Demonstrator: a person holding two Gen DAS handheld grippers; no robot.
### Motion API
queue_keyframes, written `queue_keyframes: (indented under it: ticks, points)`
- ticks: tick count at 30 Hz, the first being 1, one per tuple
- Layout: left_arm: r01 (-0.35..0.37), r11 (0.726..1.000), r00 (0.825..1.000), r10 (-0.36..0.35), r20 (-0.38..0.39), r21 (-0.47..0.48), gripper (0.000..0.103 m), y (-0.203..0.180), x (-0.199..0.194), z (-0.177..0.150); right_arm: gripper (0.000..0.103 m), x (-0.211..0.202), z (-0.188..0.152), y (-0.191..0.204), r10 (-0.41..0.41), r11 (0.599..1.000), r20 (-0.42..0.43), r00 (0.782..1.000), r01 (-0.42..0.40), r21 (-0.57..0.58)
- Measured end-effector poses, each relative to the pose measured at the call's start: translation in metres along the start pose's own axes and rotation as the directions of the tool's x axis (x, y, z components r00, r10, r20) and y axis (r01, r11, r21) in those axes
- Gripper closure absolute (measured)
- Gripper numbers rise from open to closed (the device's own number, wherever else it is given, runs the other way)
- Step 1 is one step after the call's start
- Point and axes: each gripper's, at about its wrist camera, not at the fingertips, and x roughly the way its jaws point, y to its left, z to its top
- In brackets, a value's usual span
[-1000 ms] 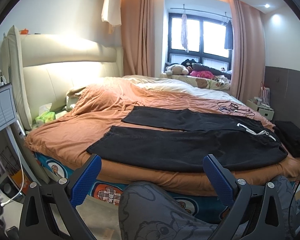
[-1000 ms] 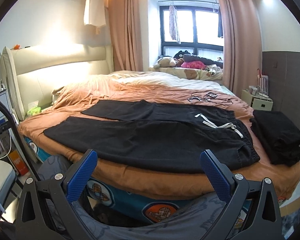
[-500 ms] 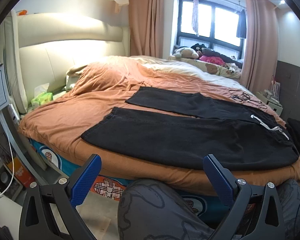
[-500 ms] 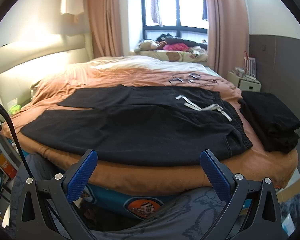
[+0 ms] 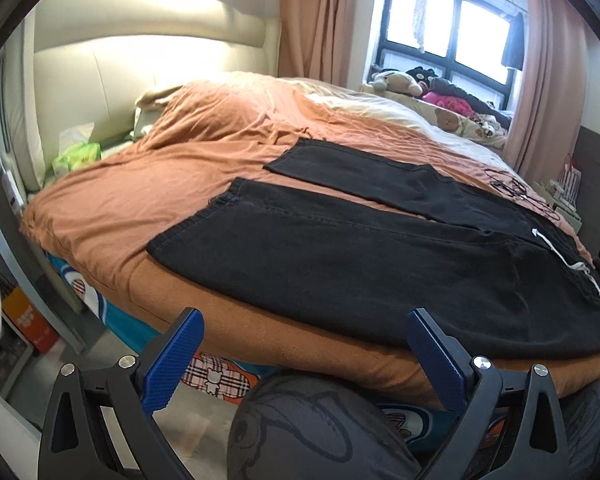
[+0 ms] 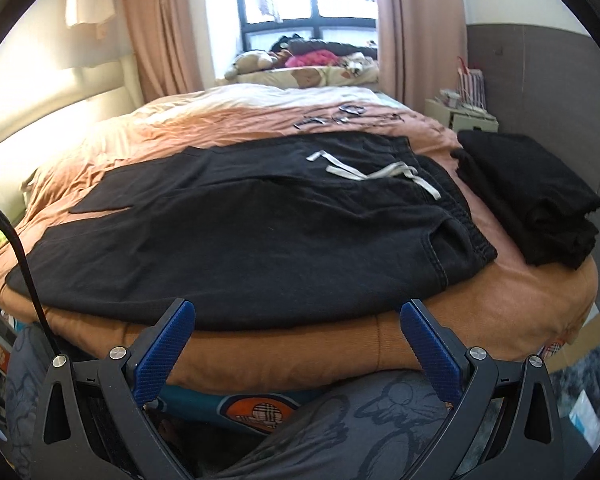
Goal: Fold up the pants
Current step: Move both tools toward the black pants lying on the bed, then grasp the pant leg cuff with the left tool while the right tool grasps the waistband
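The pants lie flat on the bed, long axis running left to right, cuffs at 10 o'clock from the left gripper, waistband at 1 o'clock from the right gripper. Both grippers are spread wide and hold nothing, just short of the near edge. A folded pile sits near the waistband at 2 o'clock.

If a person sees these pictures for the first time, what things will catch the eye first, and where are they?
The eye lands first on the black pants spread flat across the near side of the orange bedspread, with the white drawstring at the waistband end. To the right of the waistband sits a pile of folded black clothes. Low in each view, the left gripper and the right gripper are wide open, short of the bed's edge.
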Motion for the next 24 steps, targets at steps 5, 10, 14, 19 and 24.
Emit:
queue_keyframes:
  ticks: [5, 10, 14, 19, 24]
  points:
    - [-0.020, 0.999, 0.999, 0.018, -0.039, -0.048, 0.013, 0.013, 0.028, 0.003, 0.000, 0.013, 0.005, -0.008, -0.043, 0.998, -0.044, 0.998, 0.045, 0.042]
    - [-0.034, 0.994, 0.996, 0.026, -0.085, -0.100, 0.022, 0.027, 0.053, 0.005, 0.000, 0.022, 0.010, -0.017, -0.094, 0.992, -0.082, 0.992, 0.100, 0.073]
    - [-0.043, 0.988, 0.992, 0.024, -0.125, -0.150, 0.029, 0.037, 0.071, 0.008, 0.000, 0.029, 0.014, -0.021, -0.128, 0.985, -0.109, 0.986, 0.139, 0.097]
    - [-0.060, 0.976, 0.985, 0.024, -0.169, -0.209, 0.038, 0.046, 0.090, 0.010, 0.000, 0.039, 0.015, -0.029, -0.192, 0.972, -0.144, 0.971, 0.209, 0.111]
    - [-0.081, 0.969, 0.979, 0.033, -0.200, -0.235, 0.046, 0.051, 0.103, 0.011, 0.001, 0.040, 0.012, -0.037, -0.237, 0.954, -0.174, 0.956, 0.263, 0.144]
